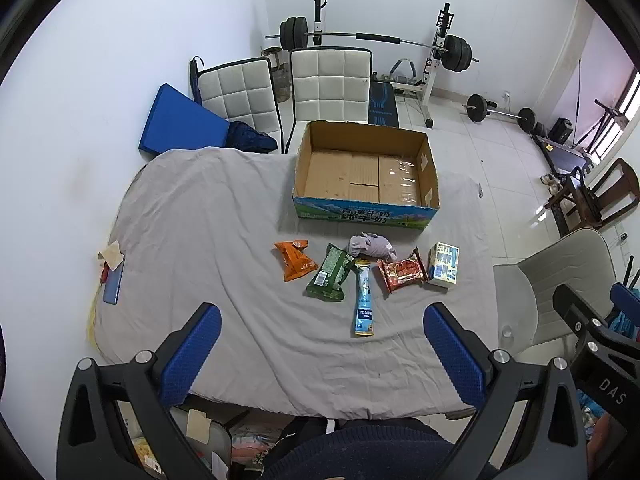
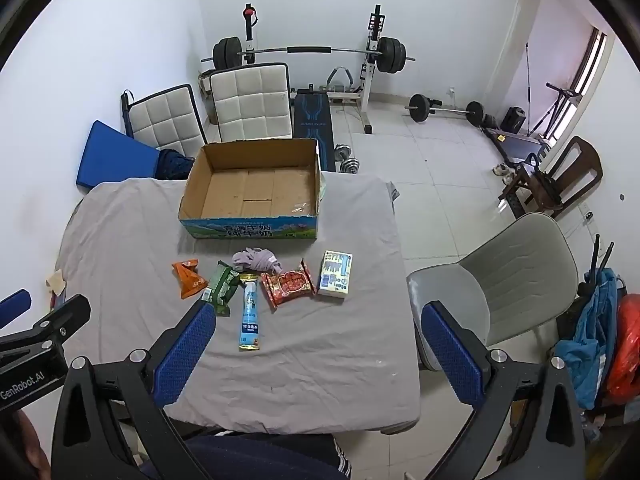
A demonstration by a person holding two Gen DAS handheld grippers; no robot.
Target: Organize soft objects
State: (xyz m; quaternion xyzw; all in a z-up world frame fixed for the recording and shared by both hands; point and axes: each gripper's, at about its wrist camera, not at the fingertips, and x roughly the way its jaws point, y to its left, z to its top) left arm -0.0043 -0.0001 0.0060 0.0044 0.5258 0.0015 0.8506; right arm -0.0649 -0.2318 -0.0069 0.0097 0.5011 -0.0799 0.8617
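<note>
Soft packets, orange crinkled pouch [image 1: 294, 260], green bag [image 1: 330, 273] and crumpled lilac cloth [image 1: 370, 245], ahead of your left gripper [image 1: 320, 354], before the open cardboard box [image 1: 366, 200], your right gripper [image 2: 316, 348] likewise wide open, both empty.

We look from both wrists steeply down and forward, from above the near edge of the grey-covered table [image 1: 192, 216]. The left wrist view sits further left. Both views share the cardboard box [image 1: 366, 204] [image 2: 250, 229] ahead and the row of packets, well apart from our fingers.
</note>
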